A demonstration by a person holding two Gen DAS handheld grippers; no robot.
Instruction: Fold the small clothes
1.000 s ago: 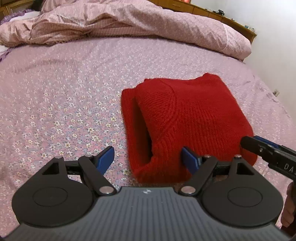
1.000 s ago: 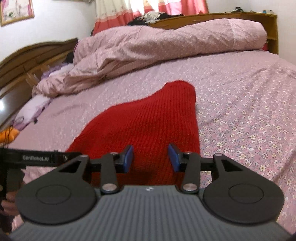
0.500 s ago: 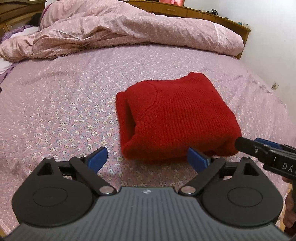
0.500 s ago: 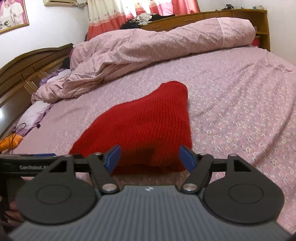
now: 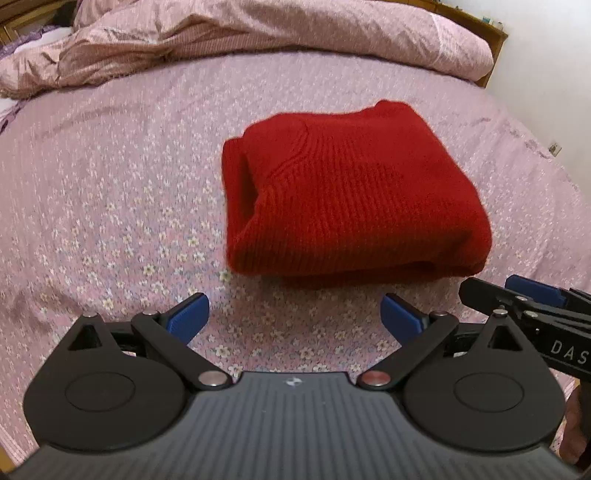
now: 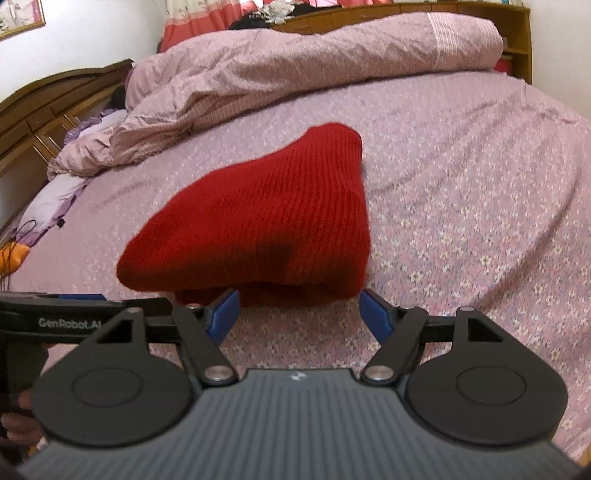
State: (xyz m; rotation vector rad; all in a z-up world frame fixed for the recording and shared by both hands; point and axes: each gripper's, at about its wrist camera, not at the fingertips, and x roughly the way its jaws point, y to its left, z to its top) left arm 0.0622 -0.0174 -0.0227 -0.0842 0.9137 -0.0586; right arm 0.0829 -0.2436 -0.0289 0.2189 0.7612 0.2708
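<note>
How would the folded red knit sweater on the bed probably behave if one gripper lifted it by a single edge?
The red sweater is thick ribbed knit, so it would probably sag and unfold. Its layers lie loose, so they would likely slide apart. It looks soft, not fragile.

From my left wrist view the folded sweater lies on the bedsheet, ahead of me and a little right of centre. My left gripper sits just short of its near edge, not touching, fingers spread wide with only sheet between them. My right gripper comes in from the right, beside the sweater's near right corner — near it, apart. Behind the sweater, across the far side of the bed, the bunched duvet runs left to right. In the right wrist view the headboard stands to the left — a pillow lies before it, beside the duvet.
</note>
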